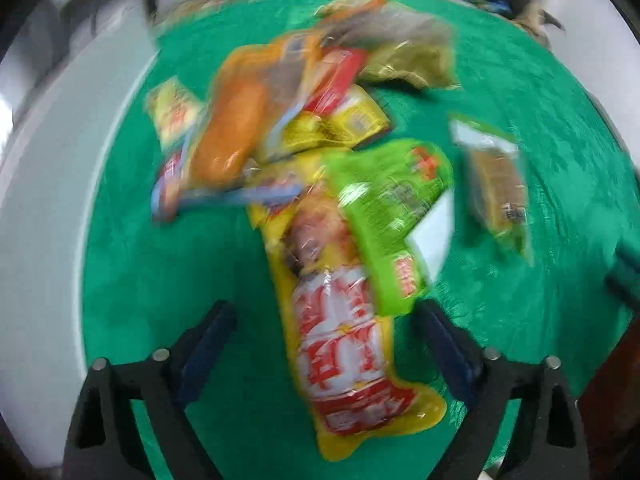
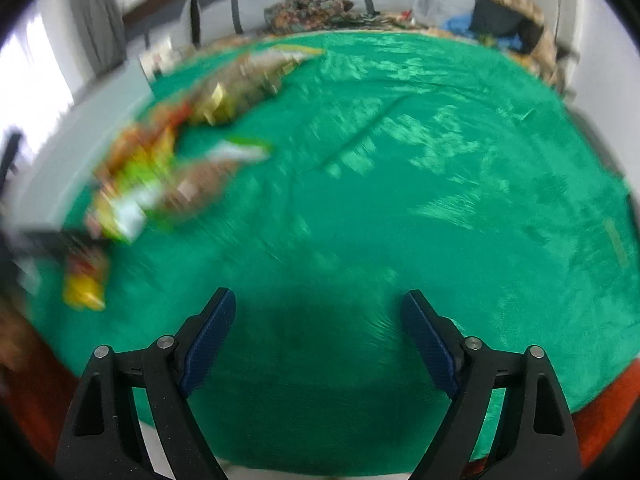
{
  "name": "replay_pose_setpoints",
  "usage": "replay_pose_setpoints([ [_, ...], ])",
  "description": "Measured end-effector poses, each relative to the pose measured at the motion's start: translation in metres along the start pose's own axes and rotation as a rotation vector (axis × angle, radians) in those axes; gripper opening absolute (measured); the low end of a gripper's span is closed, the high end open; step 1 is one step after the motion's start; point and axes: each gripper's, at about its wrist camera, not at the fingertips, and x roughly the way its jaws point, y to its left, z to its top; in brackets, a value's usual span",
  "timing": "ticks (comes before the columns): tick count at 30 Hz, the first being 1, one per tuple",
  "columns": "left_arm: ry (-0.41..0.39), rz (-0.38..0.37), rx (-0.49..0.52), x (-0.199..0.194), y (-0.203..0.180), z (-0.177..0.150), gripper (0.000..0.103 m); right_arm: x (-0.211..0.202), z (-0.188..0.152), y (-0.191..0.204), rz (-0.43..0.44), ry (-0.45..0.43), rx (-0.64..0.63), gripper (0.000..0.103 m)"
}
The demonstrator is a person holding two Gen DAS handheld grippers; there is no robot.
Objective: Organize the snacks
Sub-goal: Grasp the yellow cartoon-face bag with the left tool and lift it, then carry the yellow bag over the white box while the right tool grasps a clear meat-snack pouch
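A pile of snack packets lies on a green cloth (image 1: 140, 260). In the blurred left wrist view, a long yellow and red packet (image 1: 344, 344) reaches between the fingers of my open left gripper (image 1: 326, 312). A bright green packet (image 1: 388, 216) overlaps it. An orange packet (image 1: 236, 128), small yellow packets (image 1: 340, 128), and a separate brown packet (image 1: 496, 184) lie around. My right gripper (image 2: 318, 300) is open and empty above bare green cloth (image 2: 400, 200). The pile (image 2: 160, 168) sits to its far left, blurred.
The cloth's left edge meets a white surface (image 1: 48, 200). Chairs, a plastic bag (image 2: 430, 0) and dark clutter (image 2: 504, 20) stand beyond the far edge. A red-brown edge (image 2: 608, 412) shows below the cloth at right.
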Motion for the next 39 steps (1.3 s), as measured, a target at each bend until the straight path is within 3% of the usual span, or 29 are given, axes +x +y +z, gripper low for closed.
replay_pose_setpoints([
  [2, -0.002, -0.048, 0.004, -0.005, 0.002, -0.002, 0.049, -0.007, 0.013, 0.001, 0.061, -0.018, 0.035, 0.088],
  [5, 0.002, -0.032, -0.047, -0.009, 0.022, -0.016, 0.041, 0.003, 0.042, 0.010, 0.150, 0.020, 0.059, 0.087],
  [10, -0.034, -0.019, -0.212, -0.021, 0.064, -0.039, 0.041, 0.064, 0.081, 0.044, 0.205, 0.213, 0.135, 0.085],
  [11, -0.039, -0.004, -0.223, -0.022, 0.068, -0.041, 0.041, 0.076, 0.085, 0.054, 0.185, 0.246, 0.111, 0.082],
  [12, -0.040, 0.007, -0.222, -0.021, 0.071, -0.043, 0.041, 0.091, 0.087, 0.067, 0.154, 0.289, 0.082, 0.066],
  [13, -0.041, 0.012, -0.220, -0.020, 0.073, -0.046, 0.041, 0.094, 0.088, 0.073, 0.112, 0.287, 0.064, 0.061],
  [14, -0.040, 0.014, -0.215, -0.017, 0.073, -0.046, 0.041, 0.094, 0.090, 0.079, 0.087, 0.282, 0.049, 0.045],
  [19, -0.081, -0.033, -0.231, -0.018, 0.075, -0.050, 0.040, 0.093, 0.089, 0.062, 0.136, 0.343, 0.122, 0.040],
  [22, -0.127, -0.094, -0.267, -0.027, 0.076, -0.046, 0.040, 0.079, 0.086, 0.033, 0.232, 0.347, 0.257, 0.037],
  [30, -0.229, -0.247, -0.355, -0.077, 0.090, -0.036, 0.040, 0.061, 0.087, 0.017, 0.280, 0.296, 0.336, 0.037],
  [34, -0.336, -0.295, -0.401, -0.131, 0.128, -0.028, 0.040, 0.038, 0.107, 0.055, 0.434, 0.253, 0.346, 0.036],
  [36, -0.371, -0.282, -0.430, -0.153, 0.157, -0.024, 0.040, 0.026, 0.122, 0.079, 0.513, 0.233, 0.321, 0.009],
  [39, -0.406, -0.203, -0.486, -0.174, 0.215, -0.018, 0.040, 0.006, 0.155, 0.141, 0.631, 0.210, 0.234, 0.009],
])
